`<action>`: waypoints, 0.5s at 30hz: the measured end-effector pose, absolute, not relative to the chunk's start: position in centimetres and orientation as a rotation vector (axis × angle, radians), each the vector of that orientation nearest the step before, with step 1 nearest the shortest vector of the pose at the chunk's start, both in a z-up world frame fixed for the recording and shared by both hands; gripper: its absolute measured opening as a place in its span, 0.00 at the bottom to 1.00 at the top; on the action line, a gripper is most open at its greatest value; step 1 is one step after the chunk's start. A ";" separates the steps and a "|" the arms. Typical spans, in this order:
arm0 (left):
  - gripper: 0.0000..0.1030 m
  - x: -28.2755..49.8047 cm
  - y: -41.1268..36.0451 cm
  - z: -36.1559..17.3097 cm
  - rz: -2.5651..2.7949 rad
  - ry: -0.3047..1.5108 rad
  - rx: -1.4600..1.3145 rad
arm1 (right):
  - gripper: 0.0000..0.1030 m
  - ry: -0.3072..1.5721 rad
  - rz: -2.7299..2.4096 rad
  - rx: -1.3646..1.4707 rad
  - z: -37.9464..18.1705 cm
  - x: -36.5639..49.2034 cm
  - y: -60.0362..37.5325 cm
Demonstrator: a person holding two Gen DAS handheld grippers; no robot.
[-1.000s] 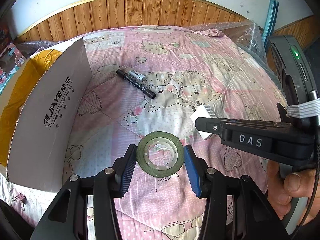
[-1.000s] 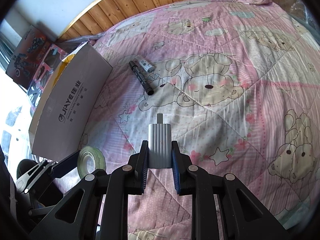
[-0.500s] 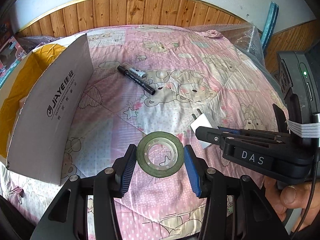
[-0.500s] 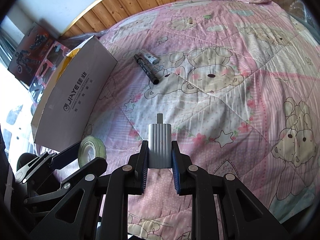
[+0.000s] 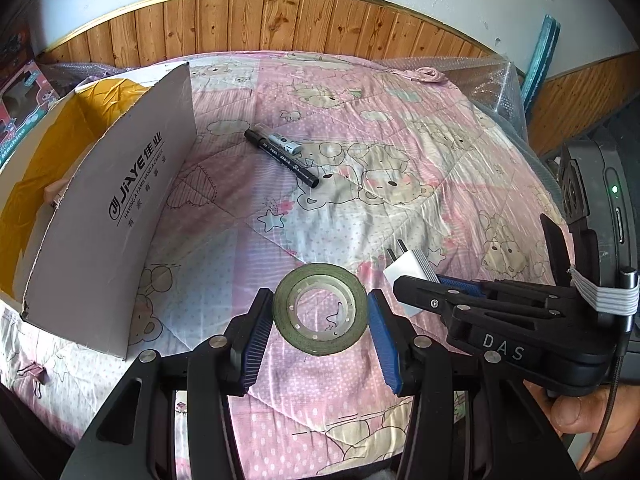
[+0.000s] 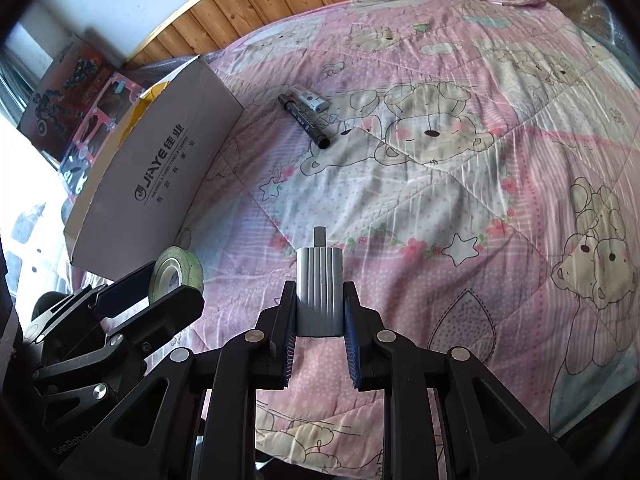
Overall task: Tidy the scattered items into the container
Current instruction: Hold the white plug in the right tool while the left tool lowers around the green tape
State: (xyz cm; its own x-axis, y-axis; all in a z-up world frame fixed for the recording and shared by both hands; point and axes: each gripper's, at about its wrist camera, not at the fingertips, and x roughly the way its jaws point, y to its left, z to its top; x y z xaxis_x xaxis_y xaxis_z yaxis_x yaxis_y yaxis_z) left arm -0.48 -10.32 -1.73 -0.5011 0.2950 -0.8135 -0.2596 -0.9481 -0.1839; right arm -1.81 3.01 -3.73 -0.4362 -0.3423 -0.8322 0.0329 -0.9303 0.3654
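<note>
Both hands are loaded right now. The left gripper (image 5: 320, 322) is clamped across a tape roll (image 5: 320, 314), pads on the outer rim at opposite sides, hole facing the camera. The right gripper (image 6: 319, 304) is pinched on a ribbed grey charger (image 6: 319, 290), prongs pointing away from the hand. Both look lifted off the quilt (image 5: 400, 128), though how high is hard to tell through a fisheye.

The box (image 5: 120, 216) is the landmark: it sits at the left edge of the quilt, its tall flap standing up between its yellow inside and both grippers. A marker (image 5: 282, 158) and a small grey gadget (image 5: 283, 145) touching it still lie just right of the box's far end. A binder clip (image 5: 34, 374) lies by its near corner.

I'd say the step is carrying these two over and dropping them in. Tips:

- That flap is the real obstacle. Go up and over it, don't shove through, it's cardboard and will fold or push the box.
- Tape is nearer the box, so let that hand go first and keep the charger hand back; the two grippers are already close to each other.
- Only let go once you're past the flap and over the yellow bit. The roll will happily roll off if it lands on the rim.
- Release low so nothing bounces out.
</note>
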 end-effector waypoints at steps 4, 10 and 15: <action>0.48 -0.4 -10.7 -1.6 2.473 -0.067 -1.347 | 0.21 -0.429 -2.447 1.525 -3.8 -1.5 2.6; 0.48 -0.2 -11.5 -1.5 2.473 -0.092 -1.346 | 0.21 -0.413 -2.442 1.529 -3.8 -0.9 2.0; 0.48 -0.2 -12.4 -1.2 2.479 -0.123 -1.341 | 0.21 -0.405 -2.430 1.535 -4.0 -0.4 1.4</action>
